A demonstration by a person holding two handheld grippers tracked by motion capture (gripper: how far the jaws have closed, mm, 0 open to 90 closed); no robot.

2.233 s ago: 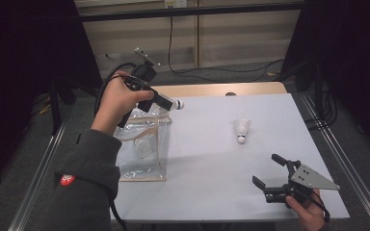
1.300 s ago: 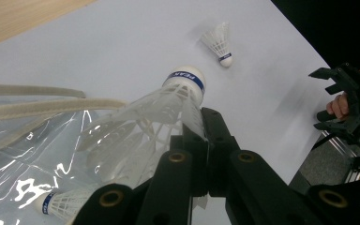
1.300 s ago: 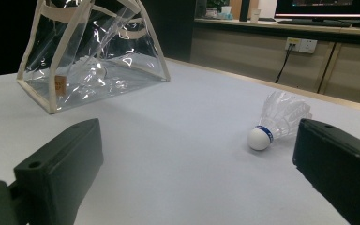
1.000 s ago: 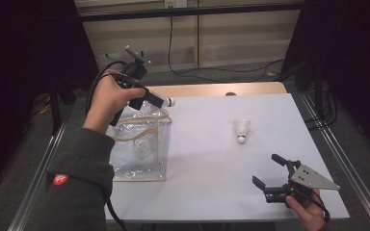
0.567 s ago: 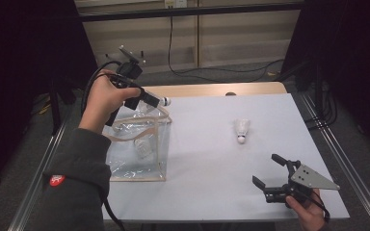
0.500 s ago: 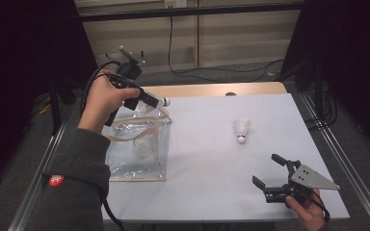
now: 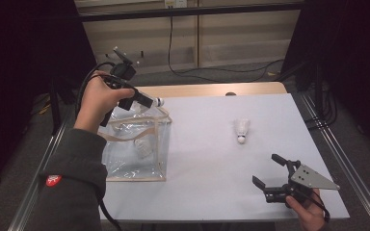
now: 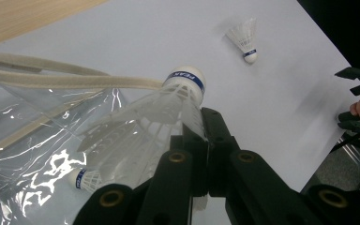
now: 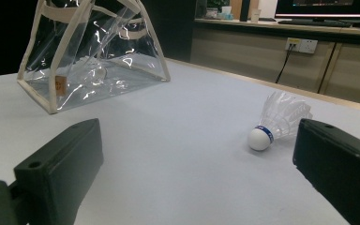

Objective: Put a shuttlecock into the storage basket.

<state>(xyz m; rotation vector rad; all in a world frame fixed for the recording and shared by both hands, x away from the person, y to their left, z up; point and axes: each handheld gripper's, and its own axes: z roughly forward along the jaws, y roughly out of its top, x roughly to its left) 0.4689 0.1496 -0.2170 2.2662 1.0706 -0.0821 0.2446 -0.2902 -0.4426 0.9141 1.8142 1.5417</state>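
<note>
Comparing with 2.2 s earlier, the left gripper (image 7: 142, 100) sits slightly farther back above the clear bag (image 7: 125, 159), which holds 1 shuttlecock (image 7: 142, 149). Its jaws clamp the held shuttlecock (image 8: 168, 108) by the feathers, cork pointing toward the table's (image 7: 212, 144) middle. Right gripper (image 7: 270, 175) rests released; 1 loose shuttlecock (image 7: 242, 130) lies beyond.

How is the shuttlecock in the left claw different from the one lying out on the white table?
The held shuttlecock is clamped by its feathers in the shut left claw, up in the air over the clear bag; the table shuttlecock lies loose on the table, touched by nothing. The held one's cork points away from the hand; the loose one's cork points toward the person. Both are white with a blue band at the cork.
</note>
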